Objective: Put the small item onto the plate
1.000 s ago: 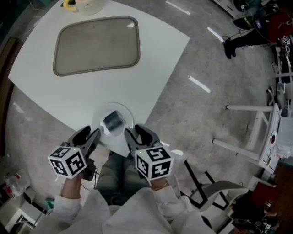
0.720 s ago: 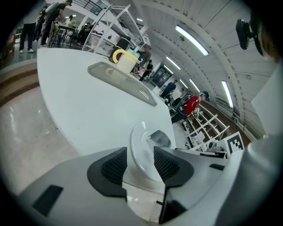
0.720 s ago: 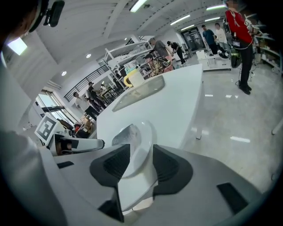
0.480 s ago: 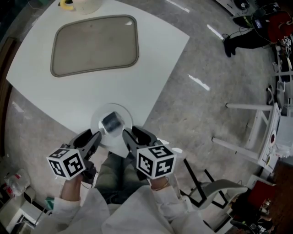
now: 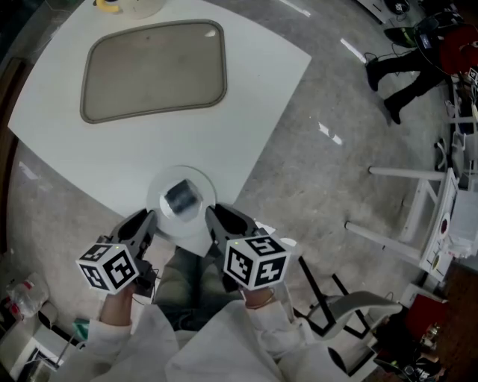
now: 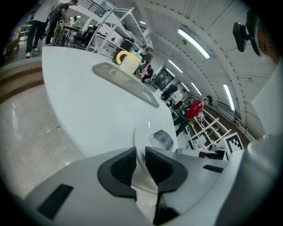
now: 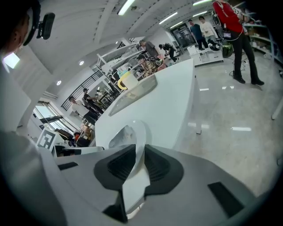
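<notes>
A small round white plate (image 5: 196,218) sits at the near edge of the white table (image 5: 246,112), with a small grey item (image 5: 179,198) lying on it. My left gripper (image 5: 147,220) has just been closing and is shut on the plate's left rim (image 6: 138,134); the thin rim stands between its dark pads (image 6: 124,165). My right gripper (image 5: 211,216) has just been closing too and is shut on the plate's right rim (image 7: 140,132). The grey item (image 6: 161,139) shows past the left jaws, and the same item (image 7: 120,136) past the right jaws.
A grey rectangular tray (image 5: 154,69) lies at the table's far side, a cup with a yellow handle (image 5: 123,6) beyond it. The person's lap is under the plate's overhang. A chair (image 5: 351,310) and white racks (image 5: 433,216) stand on the floor to the right.
Both grippers' jaws stood wide open beside the plate and have since shut on its left and right rims. The hands stayed put. A person in the background stepped along.
</notes>
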The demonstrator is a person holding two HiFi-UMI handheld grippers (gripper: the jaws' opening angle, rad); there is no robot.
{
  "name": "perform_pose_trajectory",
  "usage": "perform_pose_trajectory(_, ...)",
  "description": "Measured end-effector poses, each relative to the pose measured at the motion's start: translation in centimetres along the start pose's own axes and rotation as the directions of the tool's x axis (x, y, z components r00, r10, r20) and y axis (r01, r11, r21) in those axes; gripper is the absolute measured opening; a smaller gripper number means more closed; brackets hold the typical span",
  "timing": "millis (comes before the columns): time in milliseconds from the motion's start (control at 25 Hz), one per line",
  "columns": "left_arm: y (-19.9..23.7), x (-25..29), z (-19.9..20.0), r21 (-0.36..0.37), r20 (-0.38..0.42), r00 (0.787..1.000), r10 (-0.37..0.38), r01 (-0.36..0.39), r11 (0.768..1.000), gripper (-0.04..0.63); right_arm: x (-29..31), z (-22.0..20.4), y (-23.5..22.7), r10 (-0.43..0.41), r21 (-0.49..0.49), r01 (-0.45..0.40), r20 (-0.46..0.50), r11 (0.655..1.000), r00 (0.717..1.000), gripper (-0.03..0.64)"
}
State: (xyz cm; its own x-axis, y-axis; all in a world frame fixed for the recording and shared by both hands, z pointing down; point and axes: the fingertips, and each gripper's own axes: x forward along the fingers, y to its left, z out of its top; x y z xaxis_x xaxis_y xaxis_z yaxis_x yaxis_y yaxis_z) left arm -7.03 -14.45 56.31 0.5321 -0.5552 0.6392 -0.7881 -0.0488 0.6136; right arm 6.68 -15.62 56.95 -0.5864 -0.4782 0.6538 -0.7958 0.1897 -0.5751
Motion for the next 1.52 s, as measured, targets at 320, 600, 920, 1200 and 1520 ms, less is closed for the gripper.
perform_pose_trajectory(320, -0.2, 0.2, 0.3, -0.019, 0.030, 1.000, 0.002, -0.002, 1.000, 0.064, -0.3, -0.1, -0.1, -0.016, 0.015, 0.016, 0.023, 1.000, 1.000, 0.067)
perform_pose_trajectory(600, -0.2, 0.2, -0.1, -0.019, 0.033, 0.999, 0.032, -0.031, 0.999, 0.063, -0.5, -0.2, -0.1, -0.060, 0.027, 0.059, 0.042, 0.998, 0.997, 0.064)
perform_pose_trajectory(920, -1.4, -0.4, -0.1, -0.006, 0.046, 0.999, 0.027, -0.026, 1.000, 0.063, -1.6, 0.1, -0.1, -0.038, 0.039, 0.036, 0.047, 0.999, 0.998, 0.061)
perform_pose_trajectory(1200, -2.6, -1.4, 0.9, 0.032, 0.072, 0.997, 0.030, -0.033, 0.999, 0.064, -2.6, 0.6, 0.6, -0.010, 0.035, 0.009, 0.055, 0.999, 0.998, 0.061)
perform_pose_trajectory(1520, -4.1, -1.6, 1.0, 0.015, 0.106, 0.993, 0.047, -0.049, 0.999, 0.064, -3.7, 1.8, 0.4, 0.004, 0.004, -0.004, 0.050, 1.000, 0.999, 0.061)
